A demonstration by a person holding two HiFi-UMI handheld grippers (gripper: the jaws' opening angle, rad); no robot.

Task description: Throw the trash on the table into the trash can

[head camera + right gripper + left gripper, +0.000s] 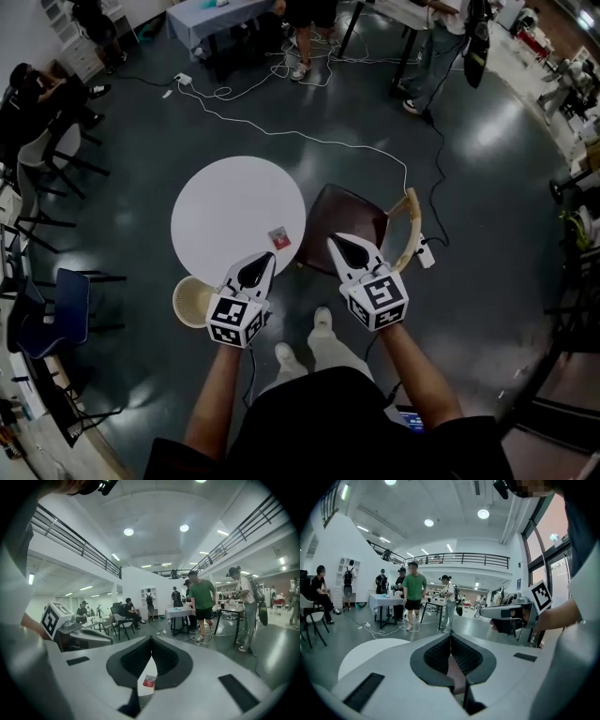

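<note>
1. Left gripper (270, 255): jaws clenched tip to tip with nothing between them, as its own view shows (451, 635). In the head view it points toward 1 o'clock, its tip over the table's near rim.
2. Right gripper (331, 239): jaws also pressed together and empty (151, 640). It points toward 11 o'clock, its tip over the gap between table and chair.
3. Bin (190, 300): a round, cream, open can on the floor at the table's 7 o'clock, just beside the left gripper's marker cube.
4. Trash (278, 238): a small red-and-white wrapper lying flat on the table near its rim at about 4 o'clock, between the two gripper tips and slightly beyond them. In the right gripper view it shows through the slot below the closed tips (149, 681).
5. Table (220, 206): round, white.
6. Chair (349, 217): brown seat, pale curved back, at the table's 3 o'clock.
7. Cable (309, 139): white, trailing across the dark floor at 12 o'clock.
8. People (203, 603): standing by distant tables.
</note>
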